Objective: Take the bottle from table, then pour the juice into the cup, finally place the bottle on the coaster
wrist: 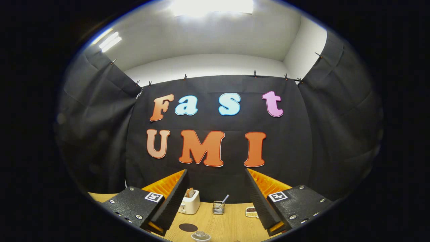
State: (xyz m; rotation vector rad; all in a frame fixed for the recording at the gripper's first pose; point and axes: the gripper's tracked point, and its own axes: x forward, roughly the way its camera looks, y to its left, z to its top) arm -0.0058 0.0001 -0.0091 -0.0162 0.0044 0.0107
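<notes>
My gripper is held high over the wooden table, open, with nothing between its fingers. Below and between the fingers a dark round coaster lies flat on the table. Just nearer than the coaster, the rim of a clear cup shows, partly cut off.
At the back of the table, against the black cloth wall, stand a white toaster with toast in it, a small wire holder with a spoon, and a small dish beside the right finger.
</notes>
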